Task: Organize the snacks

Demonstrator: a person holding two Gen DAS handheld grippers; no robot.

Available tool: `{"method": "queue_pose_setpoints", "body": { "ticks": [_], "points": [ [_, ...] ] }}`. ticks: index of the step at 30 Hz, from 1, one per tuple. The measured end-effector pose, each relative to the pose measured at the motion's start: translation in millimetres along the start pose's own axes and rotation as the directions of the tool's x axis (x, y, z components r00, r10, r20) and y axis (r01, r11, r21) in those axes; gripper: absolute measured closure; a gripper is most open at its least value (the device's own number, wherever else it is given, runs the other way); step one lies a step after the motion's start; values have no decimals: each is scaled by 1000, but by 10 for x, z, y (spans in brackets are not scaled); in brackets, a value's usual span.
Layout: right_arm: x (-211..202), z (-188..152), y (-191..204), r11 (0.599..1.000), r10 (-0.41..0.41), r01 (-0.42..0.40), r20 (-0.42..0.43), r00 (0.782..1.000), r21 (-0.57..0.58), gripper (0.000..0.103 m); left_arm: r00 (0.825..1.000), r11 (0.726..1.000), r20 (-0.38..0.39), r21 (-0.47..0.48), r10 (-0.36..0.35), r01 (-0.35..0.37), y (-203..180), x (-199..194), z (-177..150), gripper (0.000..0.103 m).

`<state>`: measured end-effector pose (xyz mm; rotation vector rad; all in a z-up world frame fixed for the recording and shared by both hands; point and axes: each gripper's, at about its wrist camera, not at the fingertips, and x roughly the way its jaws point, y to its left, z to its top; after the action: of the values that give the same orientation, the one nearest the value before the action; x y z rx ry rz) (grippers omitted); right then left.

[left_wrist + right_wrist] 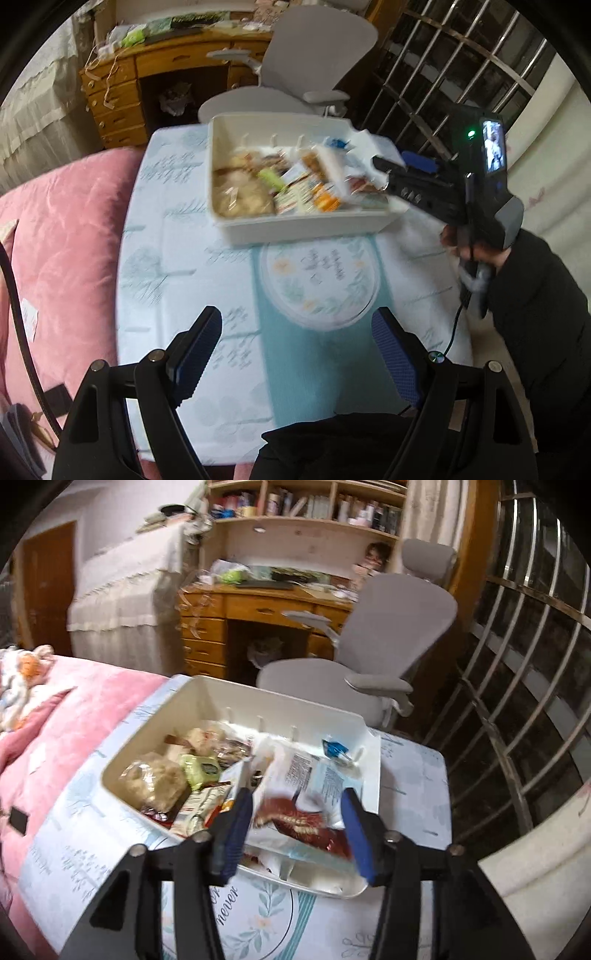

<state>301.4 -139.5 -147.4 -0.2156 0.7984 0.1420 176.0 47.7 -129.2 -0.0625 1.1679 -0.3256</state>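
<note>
A white bin (236, 221) full of mixed snack packets stands on a small table with a pale blue cloth (173, 258). It also shows in the right wrist view (122, 764). My left gripper (295, 354) is open and empty, low over the near part of the table, well short of the bin. My right gripper (295, 823) is open and hovers over the bin's right half, above a red snack packet (306, 823) and white wrappers, holding nothing. The right gripper also shows in the left wrist view (384, 173) at the bin's right rim.
A pink quilted bed (62, 251) borders the table on the left. A grey office chair (388, 646) and a wooden desk (229, 616) stand behind the table. A barred window (517, 686) is on the right.
</note>
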Motion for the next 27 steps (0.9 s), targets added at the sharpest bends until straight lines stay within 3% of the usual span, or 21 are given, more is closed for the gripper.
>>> {"method": "queue_pose_setpoints", "body": {
  "ticks": [3, 5, 10, 15, 17, 20, 27],
  "points": [
    [-50, -88, 104, 999, -30, 31, -20, 999, 34, 50, 1000, 1000, -22, -18, 8, -8, 238, -25, -185, 21],
    [-108, -198, 145, 997, -20, 22, -35, 999, 71, 43, 999, 999, -34, -37, 15, -16, 380, -28, -297, 21],
    [-320, -586, 324, 991, 11, 3, -99, 995, 133, 41, 999, 993, -8, -113, 45, -46, 674, -95, -551, 21],
    [-577, -957, 446, 968, 126, -95, -125, 984, 232, 38, 997, 978, 12, -197, 73, -69, 805, -83, -799, 21],
    [-670, -1112, 487, 951, 196, -155, -136, 971, 268, 31, 997, 975, 13, -211, 73, -69, 755, -32, -900, 21],
    [-785, -1272, 510, 942, 237, -187, -158, 958, 278, 30, 997, 972, -11, -221, 78, -79, 559, 90, -1070, 21],
    [-1206, -1637, 298, 906, 334, -261, -184, 925, 333, 26, 998, 980, -59, -198, -16, 4, -117, 370, -1301, 21]
  ]
}}
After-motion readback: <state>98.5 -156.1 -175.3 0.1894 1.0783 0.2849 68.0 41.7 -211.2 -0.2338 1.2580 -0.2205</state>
